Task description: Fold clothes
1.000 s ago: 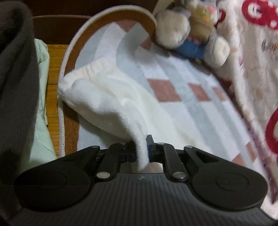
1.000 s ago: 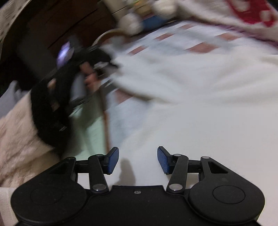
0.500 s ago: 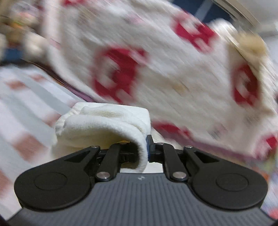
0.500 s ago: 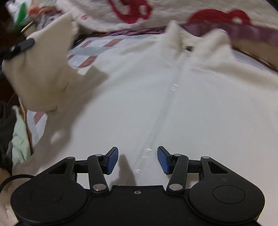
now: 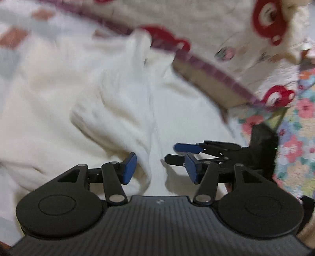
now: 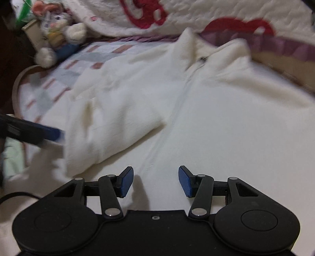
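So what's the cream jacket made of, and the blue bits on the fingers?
The cream jacket looks like soft fleece: matte, fuzzy nap, thick rounded folds, though blur limits certainty. The blue pads on the right gripper look like ribbed rubber, judging by fine ridges.

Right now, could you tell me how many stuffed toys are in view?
1: a plush white-pawed toy lies at the bed's far-left corner, beside the red-patterned quilt; others may be hidden.

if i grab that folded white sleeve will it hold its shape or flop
Likely flop: the sleeve lies in soft, rounded folds on the white fleece jacket. Probably light, and its fuzzy nap should grip rather than slip. The fold may spring open.
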Tool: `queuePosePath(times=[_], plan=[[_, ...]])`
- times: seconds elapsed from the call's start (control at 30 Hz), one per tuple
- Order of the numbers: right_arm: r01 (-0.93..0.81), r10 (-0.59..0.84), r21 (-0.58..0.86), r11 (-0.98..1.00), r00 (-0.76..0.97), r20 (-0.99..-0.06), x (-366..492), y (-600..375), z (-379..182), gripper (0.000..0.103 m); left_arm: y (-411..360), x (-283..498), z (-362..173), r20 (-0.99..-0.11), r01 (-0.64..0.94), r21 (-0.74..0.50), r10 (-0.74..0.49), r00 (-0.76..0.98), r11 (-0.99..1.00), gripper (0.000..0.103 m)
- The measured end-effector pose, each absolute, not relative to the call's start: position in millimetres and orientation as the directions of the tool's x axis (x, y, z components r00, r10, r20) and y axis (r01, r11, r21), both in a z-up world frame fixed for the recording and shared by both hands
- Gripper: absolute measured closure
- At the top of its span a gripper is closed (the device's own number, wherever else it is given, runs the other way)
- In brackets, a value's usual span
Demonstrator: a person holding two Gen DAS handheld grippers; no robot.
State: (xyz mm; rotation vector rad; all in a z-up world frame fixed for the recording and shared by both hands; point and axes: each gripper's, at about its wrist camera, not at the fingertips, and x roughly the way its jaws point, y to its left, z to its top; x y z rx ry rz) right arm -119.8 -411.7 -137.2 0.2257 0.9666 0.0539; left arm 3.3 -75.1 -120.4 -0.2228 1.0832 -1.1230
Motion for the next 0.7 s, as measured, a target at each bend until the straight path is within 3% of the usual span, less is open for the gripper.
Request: queuePosePath(times=[0.1, 0.23, 0.33, 0.43, 0.5, 0.57, 0.67, 0.7], plan=[[0.016, 0.114, 0.154, 0.988, 0.598, -0.794, -115.6, -395.2, -122.4, 0.047, -41.2, 31.1, -113.8, -0.668, 0.593, -0.46, -0.698, 0.26, 0.661, 0.046], [-0.106, 0.147, 0.104, 0.989, 0.598, -0.788, -99.7, -355.6, -121.6, 0.047, -19.6, 60.9, -140.8, -0.746, 0.469, -0.428, -0.595, 0.299, 0.773, 0.047], [-0.197, 0.172, 0.065, 0.978, 0.595, -0.785, -87.9, -325.9, -121.0, 0.034, -4.3, 82.9, -162.5, -0.801, 0.368, -0.402, -0.517, 0.304, 0.839, 0.047], [-0.257, 0.153, -0.007, 0.966, 0.597, -0.788, -72.0, -302.8, -133.3, 0.023, 2.4, 88.9, -163.7, -0.768, 0.347, -0.454, -0.558, 0.314, 0.82, 0.047], [-0.251, 0.116, -0.055, 0.966, 0.619, -0.777, -60.7, -302.5, -148.6, 0.035, 7.6, 88.3, -160.5, -0.747, 0.355, -0.466, -0.575, 0.333, 0.811, 0.046], [-0.172, 0.128, 0.015, 0.985, 0.673, -0.728, -55.6, -319.5, -132.8, 0.094, 13.0, 87.4, -157.2, -0.726, 0.363, -0.476, -0.591, 0.351, 0.801, 0.046], [-0.072, 0.16, 0.162, 0.984, 0.759, -0.631, -56.3, -352.6, -88.3, 0.094, 11.9, 86.5, -152.1, -0.691, 0.417, -0.498, -0.639, 0.338, 0.76, 0.046], [-0.041, 0.123, 0.151, 0.988, 0.796, -0.592, -66.0, -359.9, -72.4, 0.094, 7.8, 83.1, -149.3, -0.691, 0.455, -0.48, -0.643, 0.33, 0.75, 0.046]])
